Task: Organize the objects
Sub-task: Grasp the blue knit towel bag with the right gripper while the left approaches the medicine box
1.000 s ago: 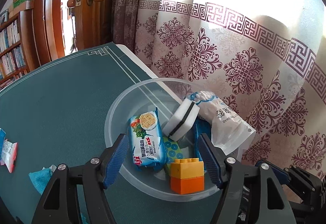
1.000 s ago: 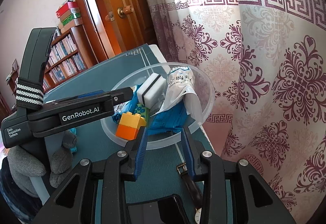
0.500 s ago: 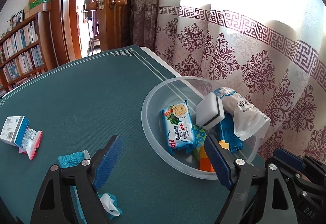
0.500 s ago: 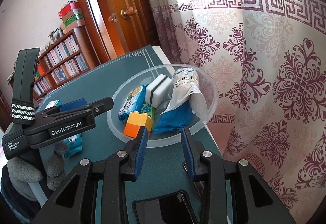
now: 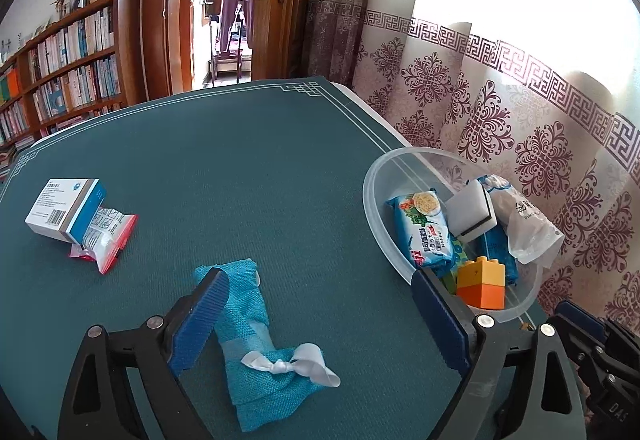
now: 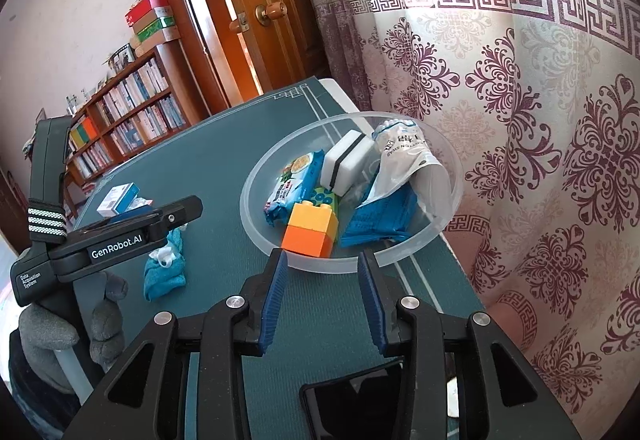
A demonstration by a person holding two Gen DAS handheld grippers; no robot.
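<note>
On the far left of the green bench (image 5: 248, 159) lay a small white and blue box (image 5: 64, 213) with a red-edged packet (image 5: 106, 240) tucked against it, both not yet gathered. Nearer you, a blue mesh pouch (image 5: 256, 324) tied with a white ribbon lay flat, and your left claw (image 5: 316, 320) hung over it with its jaws opening wide, one pad just over the pouch's upper end, nothing pinched between them; it looked lined up to take the pouch as the next item. To the right, by the bench's edge beside the patterned curtain (image 5: 520, 127), stood the clear plastic bowl (image 6: 260, 236), the collecting place, already holding a cracker packet (image 5: 424, 232), a white sponge (image 5: 472, 211), a white plastic bag (image 5: 524, 224) and stacked yellow and orange bricks (image 6: 310, 228). Your right claw (image 6: 322, 300) waited just short of the bowl's near rim, jaws opening slightly and empty, probably to stay clear of the left.
</note>
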